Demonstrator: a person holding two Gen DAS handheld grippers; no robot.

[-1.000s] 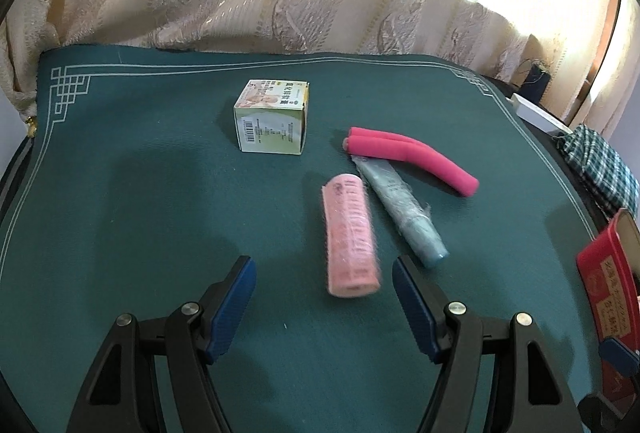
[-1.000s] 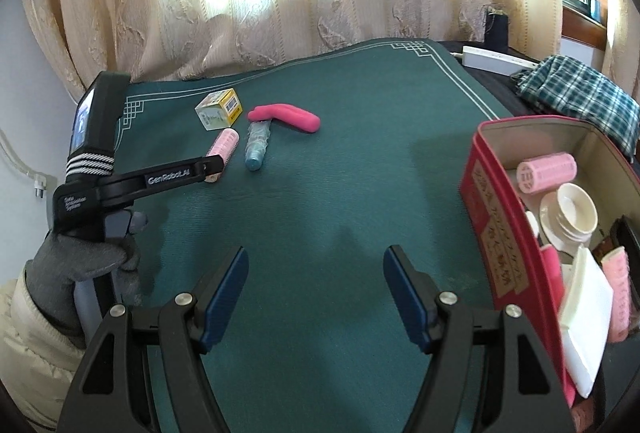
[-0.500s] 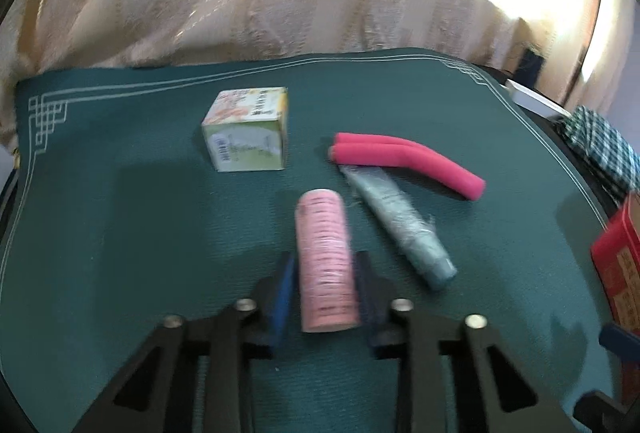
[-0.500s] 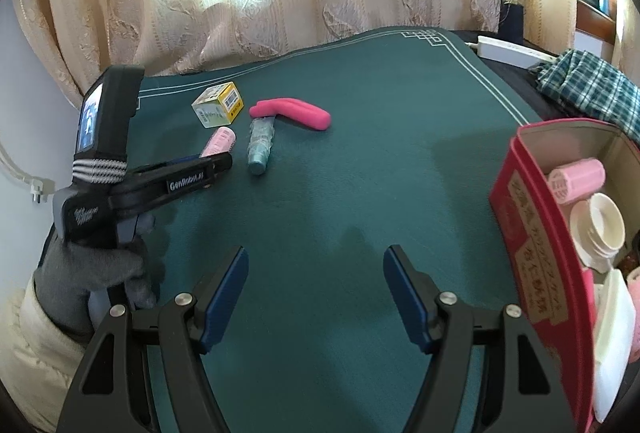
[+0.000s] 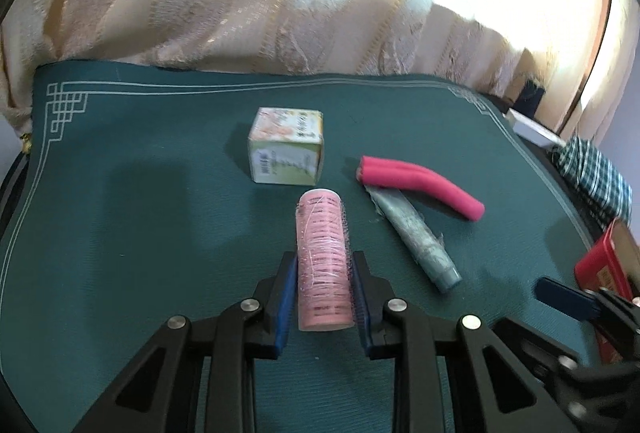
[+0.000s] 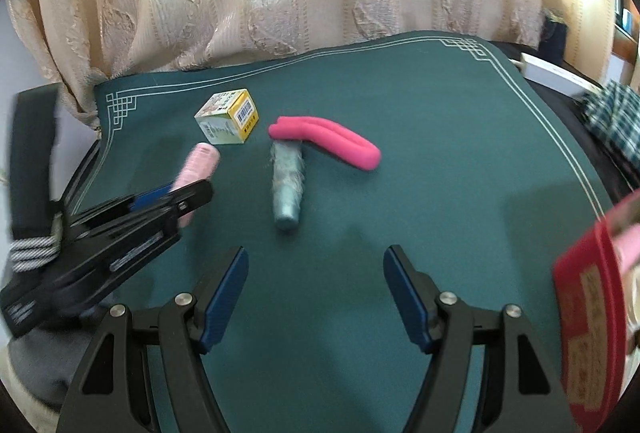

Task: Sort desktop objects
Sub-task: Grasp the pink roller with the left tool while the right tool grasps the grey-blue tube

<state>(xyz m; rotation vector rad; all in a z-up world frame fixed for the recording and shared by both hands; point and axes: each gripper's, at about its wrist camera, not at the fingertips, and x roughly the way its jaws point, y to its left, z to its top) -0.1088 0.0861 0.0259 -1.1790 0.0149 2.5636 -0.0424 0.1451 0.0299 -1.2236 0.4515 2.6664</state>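
Pink and bristly, the roller sits clamped between the blue pads of the left tool, which has shut on its near half; the far end sticks out ahead toward the carton. The grip runs across the roller's width, probably because the cylinder would otherwise roll away on the green surface. Whether it has left the cloth yet cannot be told from the wrist view.

From the right wrist view the same roller shows angled upward out of the left tool, held by a gloved hand at the left edge.

Just right of it lie a grey-blue tube and a bent magenta foam curler, the curler's end resting over the tube's far end. The right tool hangs with its jaws wide apart and nothing between them, aimed at the tube, likely lining up the next pick.

A red box stands at the right edge with something pink inside, so it is likely the bin for these items, and the roller probably goes there next.
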